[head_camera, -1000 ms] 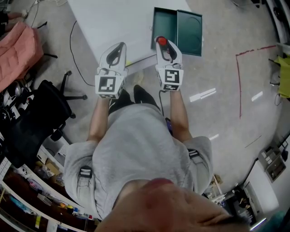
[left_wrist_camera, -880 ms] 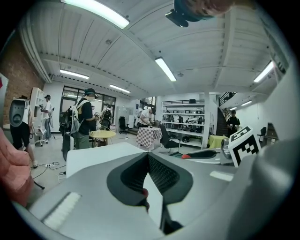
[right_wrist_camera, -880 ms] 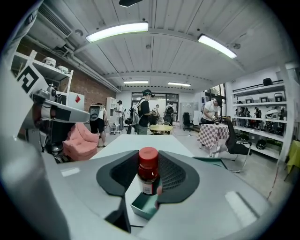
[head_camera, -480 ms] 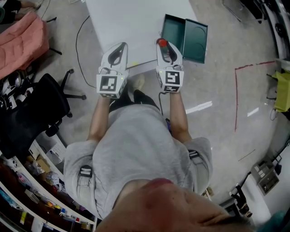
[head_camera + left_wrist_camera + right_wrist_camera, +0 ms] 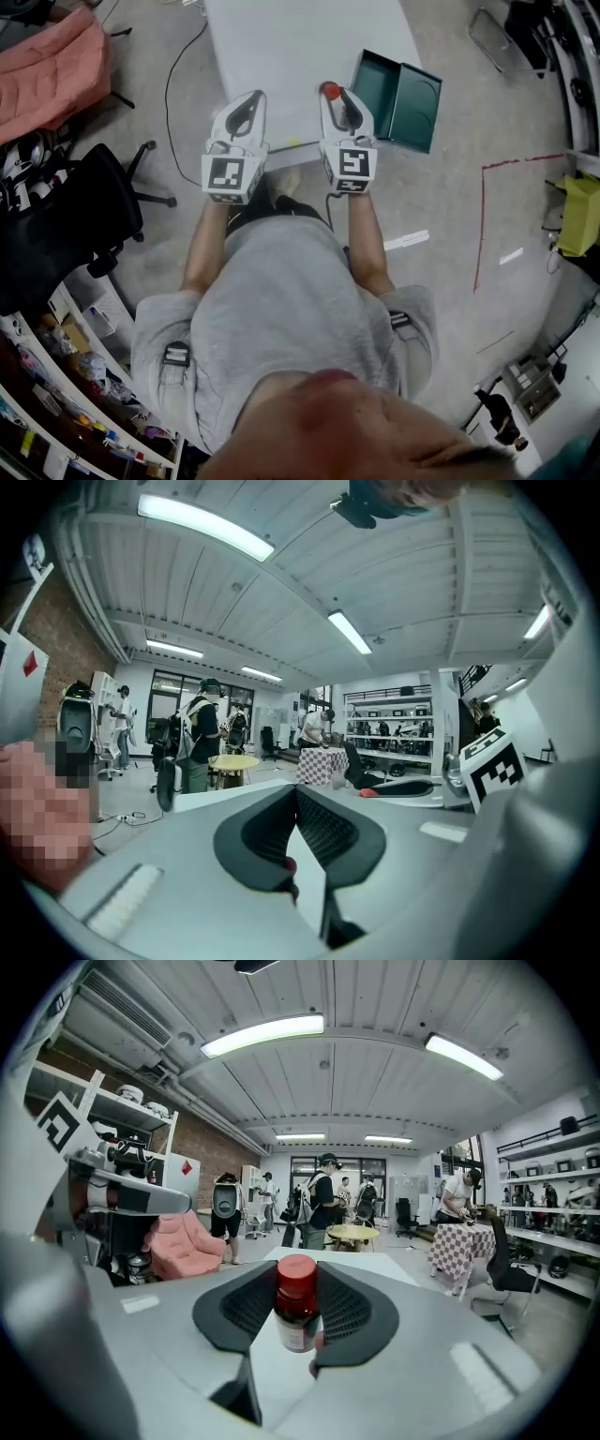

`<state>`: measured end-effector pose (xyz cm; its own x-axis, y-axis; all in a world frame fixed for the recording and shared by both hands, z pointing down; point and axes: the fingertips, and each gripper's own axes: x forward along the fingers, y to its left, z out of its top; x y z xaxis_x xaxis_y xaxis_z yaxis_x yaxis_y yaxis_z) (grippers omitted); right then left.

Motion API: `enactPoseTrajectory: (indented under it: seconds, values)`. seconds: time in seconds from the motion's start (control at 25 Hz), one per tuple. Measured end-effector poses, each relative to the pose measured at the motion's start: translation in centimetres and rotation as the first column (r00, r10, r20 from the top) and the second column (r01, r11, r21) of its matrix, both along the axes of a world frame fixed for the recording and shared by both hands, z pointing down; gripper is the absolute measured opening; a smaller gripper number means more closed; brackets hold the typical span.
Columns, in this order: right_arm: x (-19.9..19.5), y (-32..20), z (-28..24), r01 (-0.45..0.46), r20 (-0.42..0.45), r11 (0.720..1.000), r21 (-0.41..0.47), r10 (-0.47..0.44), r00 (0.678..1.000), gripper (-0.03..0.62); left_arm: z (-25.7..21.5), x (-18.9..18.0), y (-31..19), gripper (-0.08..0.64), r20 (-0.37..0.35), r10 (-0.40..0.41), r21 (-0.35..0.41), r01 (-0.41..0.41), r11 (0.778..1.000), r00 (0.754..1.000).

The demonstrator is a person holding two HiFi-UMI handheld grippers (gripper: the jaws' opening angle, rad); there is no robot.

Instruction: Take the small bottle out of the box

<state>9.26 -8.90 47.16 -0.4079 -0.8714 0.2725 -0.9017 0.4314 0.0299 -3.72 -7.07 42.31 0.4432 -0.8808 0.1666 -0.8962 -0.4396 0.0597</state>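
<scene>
Small dark bottle with a red screw cap and a pale label (image 5: pixel 297 1314) sits upright between the ribbed pads of the right gripper (image 5: pixel 299 1305), which pinch its body just below the cap. A second ago the cap overlapped the near left edge of the dark green metal box with its hinged lid laid open (image 5: pixel 377 82). Now the bottle hangs over the white tabletop (image 5: pixel 300 47), beside the box and apart from it, with bare table showing between them. The box's interior looks empty from the head view.

The left gripper (image 5: pixel 296 797) has kept alongside the right one. Its jaws are pressed together at the tips and nothing sits between them — only white table shows through the gap further back.

By my reading the bottle is out, so the task's main step is done. What probably remains is a place to stand it on the table — the grip looks square and secure for that.
</scene>
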Motion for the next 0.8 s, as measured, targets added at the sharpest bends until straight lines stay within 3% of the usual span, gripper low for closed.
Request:
enactPoseTrajectory:
  seconds: [0.8]
  values:
    - [-9.0, -8.5, 2.3, 0.074, 0.001, 0.996, -0.054, -0.074, 0.997, 0.13, 2.3, -8.6, -7.6, 0.011, 0.008, -0.064, -0.066, 0.065, 0.996, 0.998]
